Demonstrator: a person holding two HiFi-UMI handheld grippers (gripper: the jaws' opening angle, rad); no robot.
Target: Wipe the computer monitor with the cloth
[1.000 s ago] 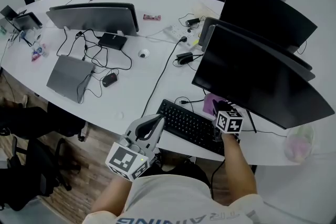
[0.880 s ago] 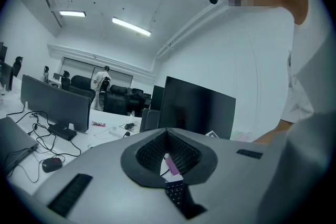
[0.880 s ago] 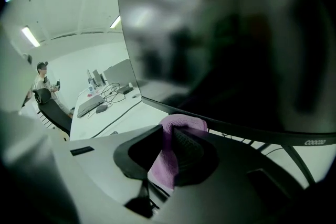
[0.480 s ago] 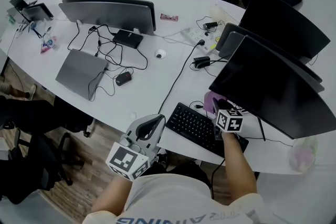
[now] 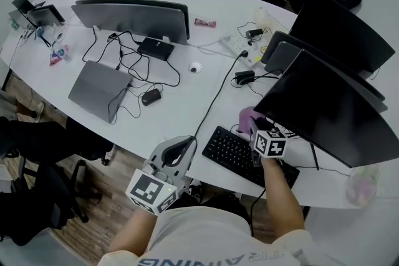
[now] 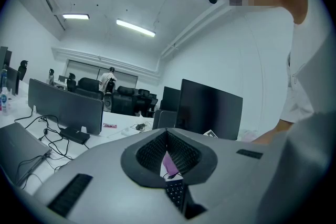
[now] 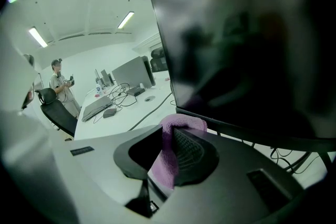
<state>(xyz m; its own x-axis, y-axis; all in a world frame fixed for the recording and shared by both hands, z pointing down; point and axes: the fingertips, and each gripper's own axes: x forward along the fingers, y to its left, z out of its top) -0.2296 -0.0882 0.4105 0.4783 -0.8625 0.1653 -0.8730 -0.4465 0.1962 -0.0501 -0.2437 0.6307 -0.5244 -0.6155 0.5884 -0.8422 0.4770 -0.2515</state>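
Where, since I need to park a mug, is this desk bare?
Barest: the white table's near edge between the closed laptop and the keyboard, crossed by one black cable. Crowded: the wire tangle from the silver monitor to the mouse, around the power strip, and under the black monitor.

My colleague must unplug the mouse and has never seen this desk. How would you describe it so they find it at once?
On the long white table, find the closed grey laptop. The small black wired mouse lies beside it, toward the black keyboard; it is rounded, unlike the flat rectangular black box farther back.
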